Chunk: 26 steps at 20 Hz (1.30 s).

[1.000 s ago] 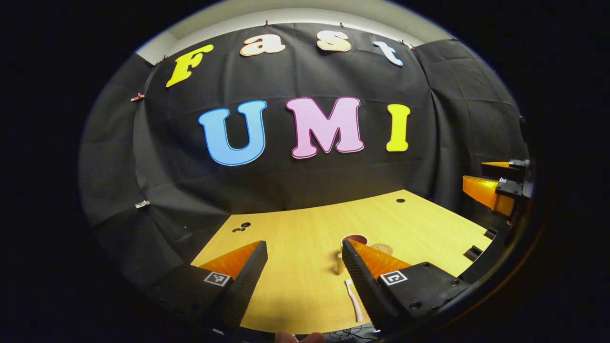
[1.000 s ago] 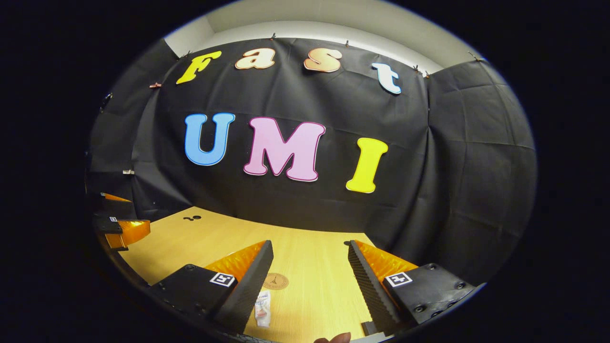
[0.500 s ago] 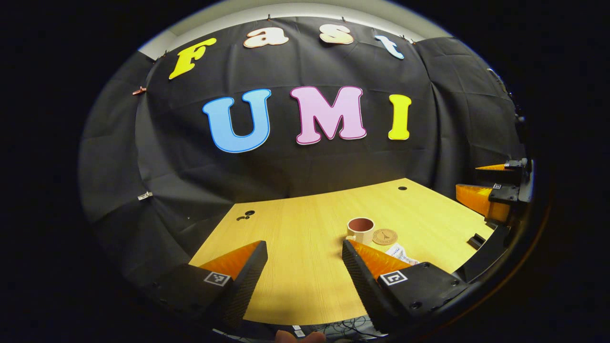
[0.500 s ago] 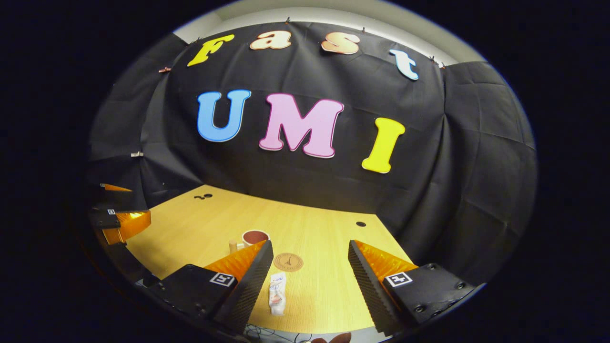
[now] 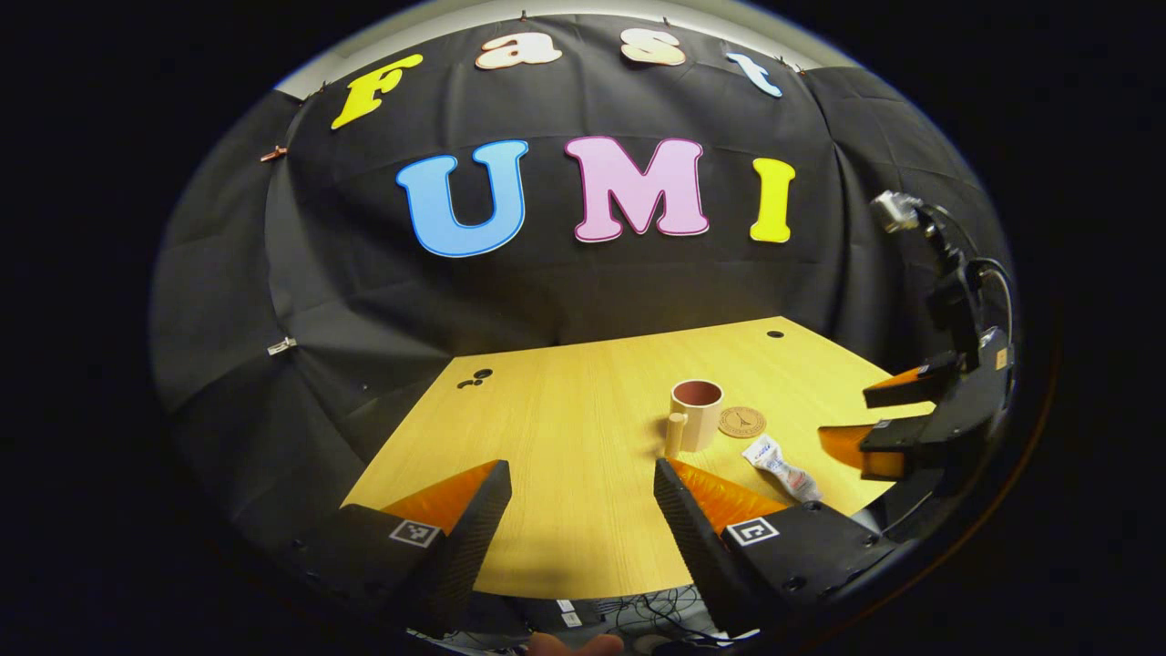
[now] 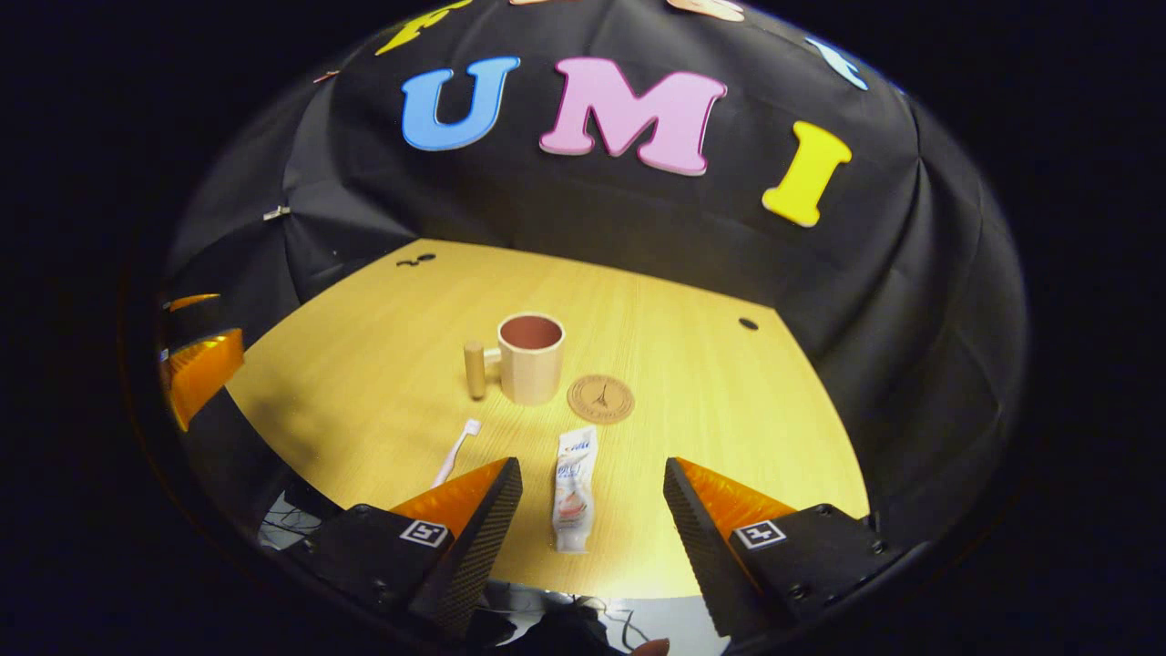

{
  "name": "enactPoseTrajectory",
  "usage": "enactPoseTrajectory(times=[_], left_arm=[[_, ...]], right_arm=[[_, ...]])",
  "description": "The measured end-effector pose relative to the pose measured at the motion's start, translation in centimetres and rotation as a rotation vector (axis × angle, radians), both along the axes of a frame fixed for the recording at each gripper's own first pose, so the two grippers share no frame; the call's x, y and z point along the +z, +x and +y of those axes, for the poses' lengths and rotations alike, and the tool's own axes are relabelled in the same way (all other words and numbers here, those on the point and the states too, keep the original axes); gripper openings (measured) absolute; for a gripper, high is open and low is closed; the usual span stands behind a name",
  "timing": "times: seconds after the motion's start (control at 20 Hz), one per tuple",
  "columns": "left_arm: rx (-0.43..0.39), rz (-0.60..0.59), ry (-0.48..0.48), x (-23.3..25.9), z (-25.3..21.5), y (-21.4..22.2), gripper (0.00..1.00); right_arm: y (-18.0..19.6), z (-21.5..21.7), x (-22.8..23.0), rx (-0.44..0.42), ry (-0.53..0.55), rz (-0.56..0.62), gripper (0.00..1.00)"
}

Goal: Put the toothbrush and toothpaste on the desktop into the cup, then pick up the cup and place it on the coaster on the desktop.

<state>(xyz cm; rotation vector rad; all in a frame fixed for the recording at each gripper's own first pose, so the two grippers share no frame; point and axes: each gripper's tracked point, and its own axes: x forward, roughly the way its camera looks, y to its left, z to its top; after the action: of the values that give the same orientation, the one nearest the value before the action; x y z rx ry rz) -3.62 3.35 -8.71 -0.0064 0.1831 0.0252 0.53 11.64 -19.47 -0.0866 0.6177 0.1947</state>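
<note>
A beige cup (image 6: 530, 357) with a dark inside and a handle on its left stands upright mid-desk. A round brown coaster (image 6: 600, 399) lies just right of it. The toothpaste tube (image 6: 573, 488) lies flat in front of the coaster, between my right gripper's (image 6: 592, 474) open fingers. A white toothbrush (image 6: 455, 452) lies left of the tube, partly hidden by the left finger. In the left gripper view my left gripper (image 5: 581, 478) hangs open over the near desk edge, with the cup (image 5: 696, 415), coaster (image 5: 741, 422) and toothpaste (image 5: 781, 467) ahead to the right. The right gripper (image 5: 897, 419) shows there at far right.
The wooden desk (image 6: 364, 346) has small round holes at its far left (image 6: 416, 261) and far right (image 6: 748, 323). Black cloth closes the booth behind and beside it. Cables lie under the near edge (image 5: 651, 615).
Both grippers have pulled back and tilted down, so the desk shows more fully. The cup, coaster and toothpaste now sit farther out ahead, and the toothbrush has come into the right gripper view.
</note>
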Motion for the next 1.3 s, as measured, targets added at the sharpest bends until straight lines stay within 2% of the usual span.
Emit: enactPoseTrajectory(times=[0.15, 0.4, 0.7, 0.8, 0.95, 1.0, 1.1, 1.2, 1.3], left_arm=[[0.015, 0.011, 0.005, -0.3, 0.3, -0.2, 0.98], [0.04, 0.035, -0.002, -1.2, 1.1, 0.0, 0.98], [0.066, 0.067, -0.021, -2.0, 1.6, 1.2, 0.98], [0.07, 0.075, -0.002, -2.4, 1.6, 1.5, 0.98], [0.069, 0.077, 0.003, -2.4, 1.1, 1.9, 0.98], [0.073, 0.077, 0.003, -2.4, 0.9, 2.0, 0.98], [0.078, 0.081, 0.006, -2.3, 0.3, 2.3, 0.98], [0.081, 0.087, 0.007, -2.2, -0.3, 2.5, 0.98], [0.085, 0.097, 0.004, -2.4, -1.1, 2.7, 0.98]], right_arm=[[1.2, 0.6, -4.0, -0.009, -0.003, 0.114, 0.96], [3.3, 1.4, -8.9, 0.055, -0.157, 0.23, 0.94], [4.8, 1.2, -11.7, 0.076, -0.304, 0.307, 0.9], [5.7, 0.8, -11.8, 0.066, -0.321, 0.297, 0.9], [5.6, -0.3, -12.5, 0.053, -0.334, 0.352, 0.88], [5.4, -1.1, -12.8, 0.039, -0.352, 0.369, 0.67], [5.6, -1.7, -13.2, 0.043, -0.351, 0.386, 0.47], [5.5, -1.6, -13.5, 0.083, -0.32, 0.409, 0.37], [5.4, -1.7, -13.5, 0.088, -0.262, 0.438, 0.33]])
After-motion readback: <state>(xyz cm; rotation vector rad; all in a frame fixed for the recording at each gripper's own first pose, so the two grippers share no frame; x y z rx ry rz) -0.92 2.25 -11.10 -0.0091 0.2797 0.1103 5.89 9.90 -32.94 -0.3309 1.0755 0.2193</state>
